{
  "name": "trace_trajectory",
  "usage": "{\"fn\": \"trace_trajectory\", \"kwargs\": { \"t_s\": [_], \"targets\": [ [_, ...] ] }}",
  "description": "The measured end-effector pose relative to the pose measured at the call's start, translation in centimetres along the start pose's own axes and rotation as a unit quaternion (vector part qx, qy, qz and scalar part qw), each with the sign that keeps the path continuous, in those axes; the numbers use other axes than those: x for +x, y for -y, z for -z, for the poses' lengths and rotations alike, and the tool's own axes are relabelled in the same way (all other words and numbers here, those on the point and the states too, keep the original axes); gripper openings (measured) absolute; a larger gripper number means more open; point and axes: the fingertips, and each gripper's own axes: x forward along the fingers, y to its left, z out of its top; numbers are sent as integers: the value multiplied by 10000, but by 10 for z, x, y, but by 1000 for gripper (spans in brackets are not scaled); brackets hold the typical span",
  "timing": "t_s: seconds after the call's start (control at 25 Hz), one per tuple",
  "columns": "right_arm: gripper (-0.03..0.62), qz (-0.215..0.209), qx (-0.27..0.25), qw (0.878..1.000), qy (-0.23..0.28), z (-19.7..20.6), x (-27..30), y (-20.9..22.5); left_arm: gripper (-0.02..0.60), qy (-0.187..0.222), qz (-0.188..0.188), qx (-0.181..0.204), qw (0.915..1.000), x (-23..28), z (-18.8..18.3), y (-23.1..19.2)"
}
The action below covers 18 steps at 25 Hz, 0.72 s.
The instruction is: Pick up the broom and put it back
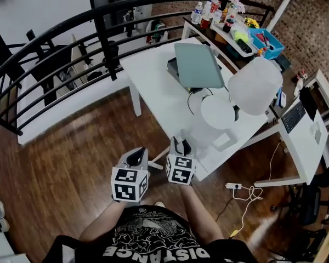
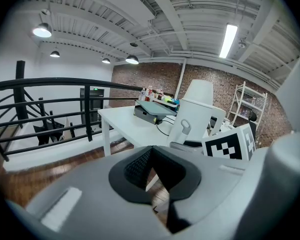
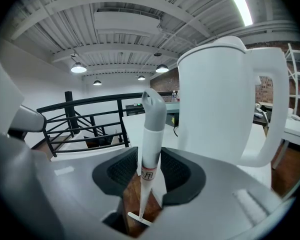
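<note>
- The left tool (image 1: pixel 136 156) is hanging over the wooden floor (image 1: pixel 71 163) at the left. Its jaws are resting closed tip to tip with nothing between them. It is taking no part with the broom and is sitting just left of the other tool.
- Next to it, the right tool (image 3: pixel 150 168) is sitting around the broom handle (image 3: pixel 151 134). Its jaws are standing wide on either side of the shaft. The pads are not appearing to press on it, with a sliver of gap showing at the left pad.
- The broom handle is standing nearly upright by the near corner of the white counter (image 1: pixel 153 75). Its grey cap with the hanging hole is rising above the jaws, and its thin lower end is running down toward the floor. The brush end is not showing in any view.
- Judging from this, the picking up and carrying are looking finished, and the broom is seeming to stand back in its spot. What is remaining is drawing the right tool clear without tipping the handle.
- Further right, the white chair (image 1: pixel 255 84) is standing close beyond the handle. I cannot tell whether the two are touching.
</note>
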Motion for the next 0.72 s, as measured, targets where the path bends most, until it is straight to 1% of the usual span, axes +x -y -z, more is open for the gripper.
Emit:
{"fn": "trace_trajectory", "kwargs": {
  "t_s": [0.12,0.4,0.56,0.72],
  "targets": [
    [130,-44,31,10000,-6,2,-2,0,5,9,0,-9,10000,0,0,1],
    [130,-118,86,9999,59,3,-20,2,5,69,-87,-25,9999,-8,0,10],
    [130,-258,181,9992,227,-7,-44,2,5,246,-174,-72,9995,-18,-2,23],
    [121,-508,32,9980,362,-21,-72,-7,5,471,-346,-112,9982,-33,-1,36]
  ]
}}
